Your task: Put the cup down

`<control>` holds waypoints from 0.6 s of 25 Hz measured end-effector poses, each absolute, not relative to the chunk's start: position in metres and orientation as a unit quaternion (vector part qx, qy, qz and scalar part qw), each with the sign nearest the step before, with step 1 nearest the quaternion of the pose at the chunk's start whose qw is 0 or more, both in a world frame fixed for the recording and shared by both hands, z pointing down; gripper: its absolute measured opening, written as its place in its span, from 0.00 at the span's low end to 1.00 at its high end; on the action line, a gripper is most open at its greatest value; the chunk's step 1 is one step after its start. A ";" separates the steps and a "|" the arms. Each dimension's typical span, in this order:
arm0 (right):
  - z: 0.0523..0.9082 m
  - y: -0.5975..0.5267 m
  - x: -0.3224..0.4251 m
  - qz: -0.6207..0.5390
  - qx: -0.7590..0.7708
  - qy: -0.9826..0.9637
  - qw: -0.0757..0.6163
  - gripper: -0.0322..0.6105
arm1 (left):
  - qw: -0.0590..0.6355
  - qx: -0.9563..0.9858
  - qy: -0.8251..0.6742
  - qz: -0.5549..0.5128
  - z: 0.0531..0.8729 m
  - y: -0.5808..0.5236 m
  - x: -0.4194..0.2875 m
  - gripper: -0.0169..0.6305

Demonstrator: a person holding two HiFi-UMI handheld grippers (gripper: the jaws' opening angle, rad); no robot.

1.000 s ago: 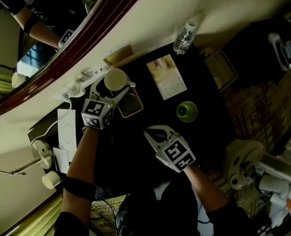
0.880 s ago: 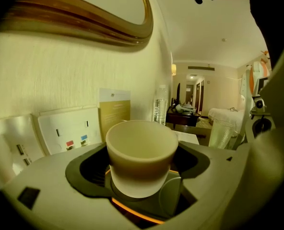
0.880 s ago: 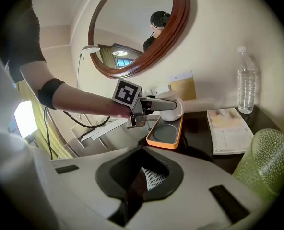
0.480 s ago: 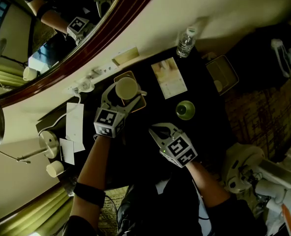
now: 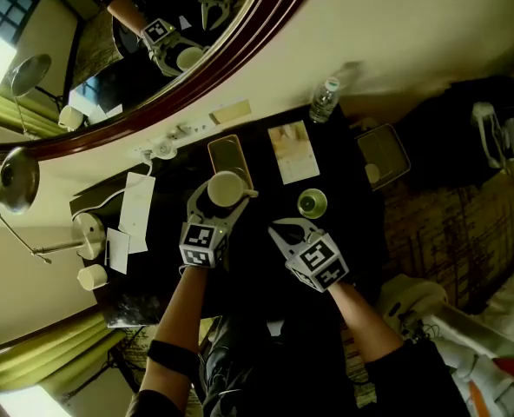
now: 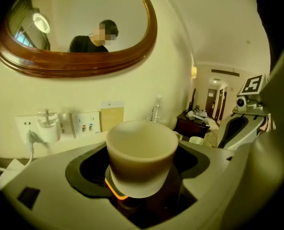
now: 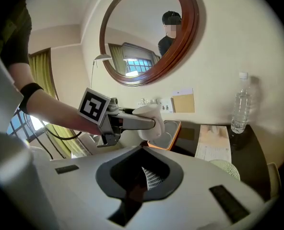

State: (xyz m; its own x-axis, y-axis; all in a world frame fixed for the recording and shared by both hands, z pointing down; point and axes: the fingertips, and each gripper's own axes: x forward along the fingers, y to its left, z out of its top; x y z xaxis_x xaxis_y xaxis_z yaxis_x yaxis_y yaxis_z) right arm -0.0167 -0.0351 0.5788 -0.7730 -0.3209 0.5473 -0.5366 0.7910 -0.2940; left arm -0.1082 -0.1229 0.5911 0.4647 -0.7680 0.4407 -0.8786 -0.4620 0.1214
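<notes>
I have the cup (image 5: 227, 186) in my left tongs (image 5: 222, 196). The jaws stand wide and press on its body from both sides, with the open mouth facing up. It sits over the near end of the orange-rimmed tray (image 5: 229, 153). From the right gripper view it looks to be hanging clear of the tray, though I can't be sure of the gap.

It's a white cup, ceramic by the look of it: stiff, smooth, probably slick against the pads, and it would chip if dropped. I judge it light, and I can't see anything inside it. A grip across the round wall is the sensible one, since the little handle on its right is too small to trust.

My right tongs (image 5: 285, 229) are closed with nothing in them, hovering near me and to the right of the cup.

A green cup (image 5: 312, 203) sits on the dark table (image 5: 348, 189) to the right. A printed card (image 5: 292, 150) lies beyond it, and a water bottle (image 5: 324, 100) stands far right by the wall. The wall sockets (image 6: 87, 124) are on the far left. None of these crowd the tray. The raised rim is the one thing I could catch the base on, so I reckon the cup wants lowering level and slow.
</notes>
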 end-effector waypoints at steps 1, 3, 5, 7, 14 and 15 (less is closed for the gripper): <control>0.579 -0.035 -0.014 0.218 0.231 -0.916 0.246 0.07 | 0.170 0.833 -0.500 0.165 0.592 -0.118 -0.110 0.66; 0.574 -0.035 -0.012 0.213 0.220 -0.919 0.249 0.07 | 0.175 0.819 -0.521 0.165 0.595 -0.109 -0.113 0.66; 0.572 -0.035 -0.007 0.204 0.211 -0.922 0.253 0.07 | 0.182 0.804 -0.542 0.165 0.602 -0.098 -0.114 0.66; 0.572 -0.037 -0.001 0.196 0.205 -0.924 0.257 0.07 | 0.187 0.795 -0.552 0.169 0.607 -0.086 -0.110 0.66; 0.562 -0.037 0.009 0.201 0.173 -0.926 0.271 0.07 | 0.206 0.765 -0.585 0.173 0.627 -0.062 -0.099 0.66; 0.561 -0.037 0.010 0.200 0.168 -0.926 0.272 0.07 | 0.209 0.762 -0.588 0.173 0.630 -0.059 -0.099 0.66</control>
State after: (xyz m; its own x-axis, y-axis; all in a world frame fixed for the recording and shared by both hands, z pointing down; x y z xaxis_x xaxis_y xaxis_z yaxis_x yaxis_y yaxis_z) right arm 0.0102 -0.0369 0.5610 -0.7955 -0.2029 0.5709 -0.4205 0.8633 -0.2792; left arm -0.0985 -0.0588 0.6305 0.2483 -0.8235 0.5101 -0.9685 -0.2210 0.1146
